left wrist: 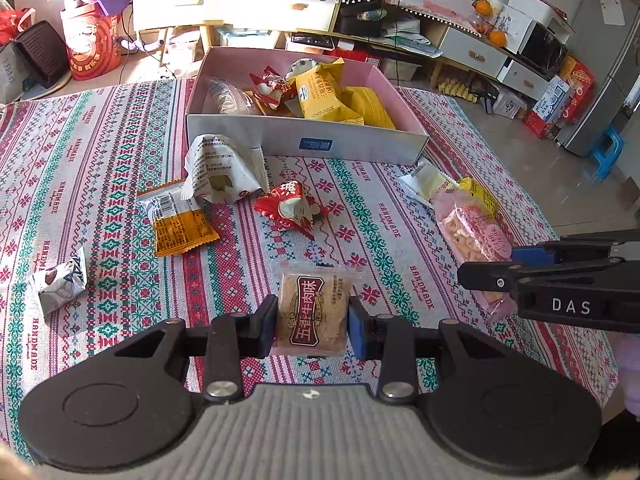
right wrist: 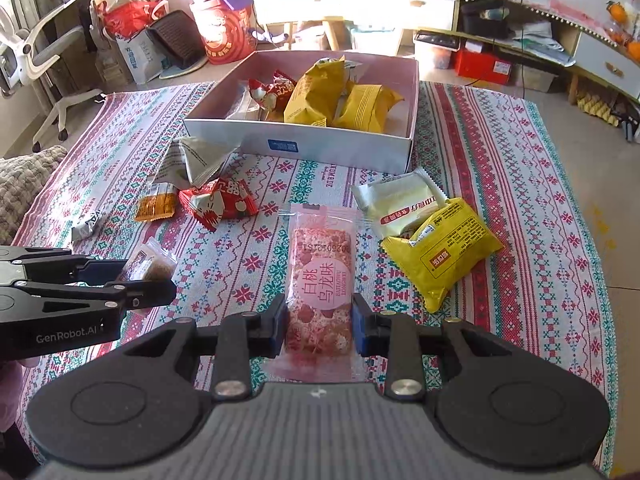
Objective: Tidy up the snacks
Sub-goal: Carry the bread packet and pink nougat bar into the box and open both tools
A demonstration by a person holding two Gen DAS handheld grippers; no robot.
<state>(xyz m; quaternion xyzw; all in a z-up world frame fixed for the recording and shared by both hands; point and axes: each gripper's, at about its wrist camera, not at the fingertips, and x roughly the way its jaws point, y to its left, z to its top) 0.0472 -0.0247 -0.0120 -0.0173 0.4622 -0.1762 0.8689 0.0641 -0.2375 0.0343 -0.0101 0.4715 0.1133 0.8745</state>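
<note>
Where patterned tablecloth (right wrist: 520, 184) covers table: loose snack packets, open white box (left wrist: 304, 136) holding more. Beyond: cluttered floor, cabinets. Left gripper (left wrist: 312, 326) pinching brown beef snack (left wrist: 310, 312); right gripper (right wrist: 320, 326) clamped on pink peach bar (right wrist: 320, 280). Small print illegible; room edges overexposed.

One box (left wrist: 248, 132), two grippers, nine loose snack packets, several more boxed
</note>
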